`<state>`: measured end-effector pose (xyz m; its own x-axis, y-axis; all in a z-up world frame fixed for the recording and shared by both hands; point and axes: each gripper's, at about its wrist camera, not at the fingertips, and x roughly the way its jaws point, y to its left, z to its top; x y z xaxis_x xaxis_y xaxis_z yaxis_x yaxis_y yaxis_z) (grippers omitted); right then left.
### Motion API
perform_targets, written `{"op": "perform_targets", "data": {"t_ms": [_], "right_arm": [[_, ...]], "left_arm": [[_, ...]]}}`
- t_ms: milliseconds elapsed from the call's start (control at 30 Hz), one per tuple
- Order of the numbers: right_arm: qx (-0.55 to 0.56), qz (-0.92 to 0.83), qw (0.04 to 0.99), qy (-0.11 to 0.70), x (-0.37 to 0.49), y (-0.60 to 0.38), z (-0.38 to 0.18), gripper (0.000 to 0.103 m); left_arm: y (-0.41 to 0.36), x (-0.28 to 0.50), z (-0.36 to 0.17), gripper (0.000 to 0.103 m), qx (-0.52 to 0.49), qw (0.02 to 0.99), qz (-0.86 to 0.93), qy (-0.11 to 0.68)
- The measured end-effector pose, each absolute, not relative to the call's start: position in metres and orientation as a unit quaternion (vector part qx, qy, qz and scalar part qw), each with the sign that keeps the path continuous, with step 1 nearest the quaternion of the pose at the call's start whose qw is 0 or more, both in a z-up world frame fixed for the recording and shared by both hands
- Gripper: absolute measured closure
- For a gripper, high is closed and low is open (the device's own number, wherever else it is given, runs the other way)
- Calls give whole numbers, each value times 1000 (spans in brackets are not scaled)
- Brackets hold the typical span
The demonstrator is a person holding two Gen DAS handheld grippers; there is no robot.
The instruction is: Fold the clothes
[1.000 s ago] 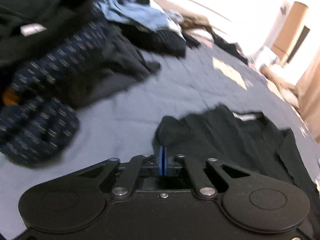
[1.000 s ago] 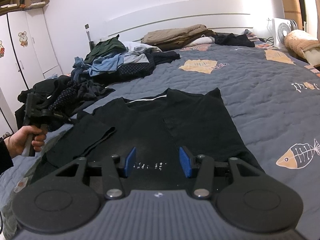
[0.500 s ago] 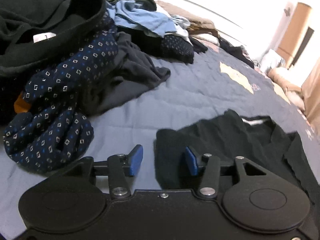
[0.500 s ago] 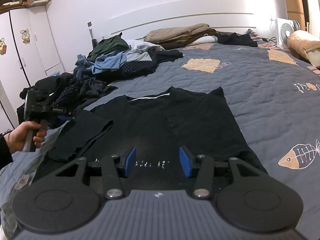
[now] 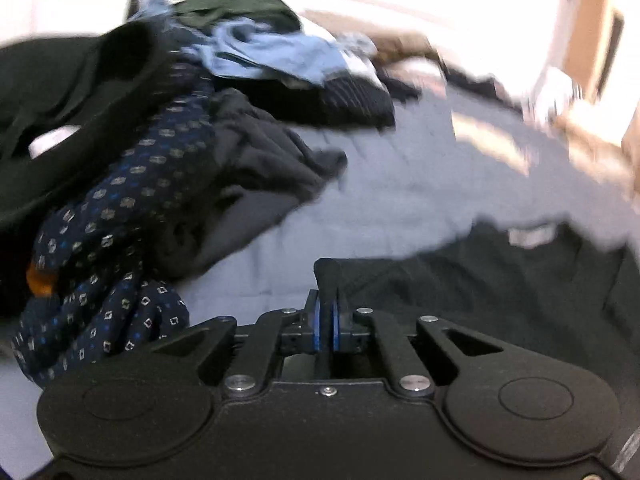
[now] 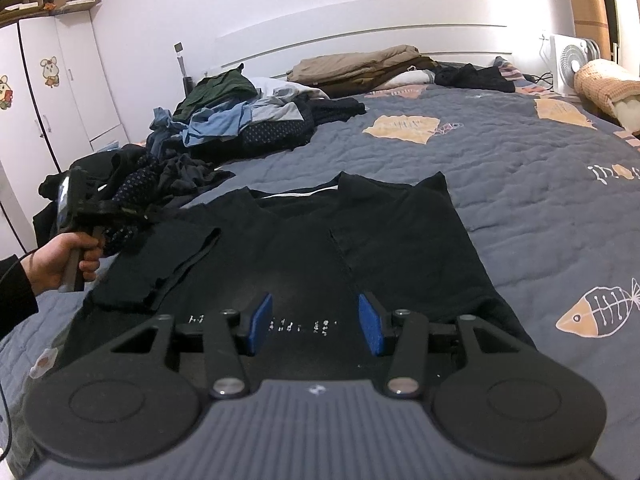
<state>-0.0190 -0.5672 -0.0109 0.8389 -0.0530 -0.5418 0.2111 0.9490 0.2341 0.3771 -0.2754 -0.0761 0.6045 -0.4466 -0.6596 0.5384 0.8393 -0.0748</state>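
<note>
Up close, the left claw (image 5: 326, 322) has its 2 blue pads (image 5: 317, 320) pressed together on a fold of the black T-shirt (image 6: 360, 240), pinching the sleeve edge at the shirt's left side. The left wrist view is smeared by motion blur, so how much cloth sits between the pads cannot be told. From the right wrist view, a hand (image 6: 60, 258) in a dark sleeve grips that tool's handle beside the sleeve, which is folded inward over the shirt's body.

The right claw (image 6: 315, 322) stands wide, its 2 blue pads well apart and holding nothing, hovering over the shirt's lower hem near a line of small white print.

The shirt lies flat on the grey quilted bed cover (image 6: 540, 200), near the foot of the bed. Its long axis runs from hem, nearest the right claw, to collar, which points away toward the white headboard (image 6: 360, 36). The right side panel is folded in over the middle.

Beyond the shirt's left side sits a pile of unfolded clothes (image 6: 240, 120), including a navy patterned garment (image 5: 120, 216) and a light blue one (image 5: 272, 54). A fish print (image 6: 600, 312) marks the cover to the right.
</note>
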Motion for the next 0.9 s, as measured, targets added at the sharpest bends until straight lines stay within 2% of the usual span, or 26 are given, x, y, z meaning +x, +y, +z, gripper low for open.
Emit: {"op": "perform_targets", "data": {"t_ms": [67, 167, 233, 300, 467, 533, 667, 800, 833, 867, 900], "right_arm": [[145, -67, 948, 274, -19, -567, -10, 56], [147, -64, 949, 272, -19, -566, -9, 56], [149, -62, 949, 271, -19, -565, -8, 56], [150, -59, 949, 270, -18, -565, -8, 56], [156, -53, 950, 265, -18, -563, -5, 56], [159, -52, 950, 262, -19, -562, -4, 56], [162, -51, 951, 258, -20, -559, -2, 56], [162, -46, 952, 256, -18, -555, -1, 56], [162, -45, 952, 256, -18, -554, -1, 56], [162, -43, 952, 257, -17, -553, -1, 56], [161, -43, 952, 258, -17, -553, -1, 56]], "left_arm": [[-283, 374, -78, 96, 90, 893, -267, 352], [-272, 367, -73, 91, 71, 896, -258, 355], [-254, 362, -65, 77, 51, 897, -254, 357], [-232, 350, -57, 70, 33, 897, -256, 359], [-182, 284, -48, 62, 23, 882, -289, 371], [-173, 250, -53, 54, 32, 871, -308, 381], [-171, 212, -74, 54, 29, 852, -324, 410], [-176, 215, -85, 56, 11, 855, -316, 412], [-178, 216, -87, 78, 7, 855, -314, 412], [-179, 217, -90, 92, 2, 856, -312, 412], [-180, 218, -92, 96, 0, 856, -310, 414]]}}
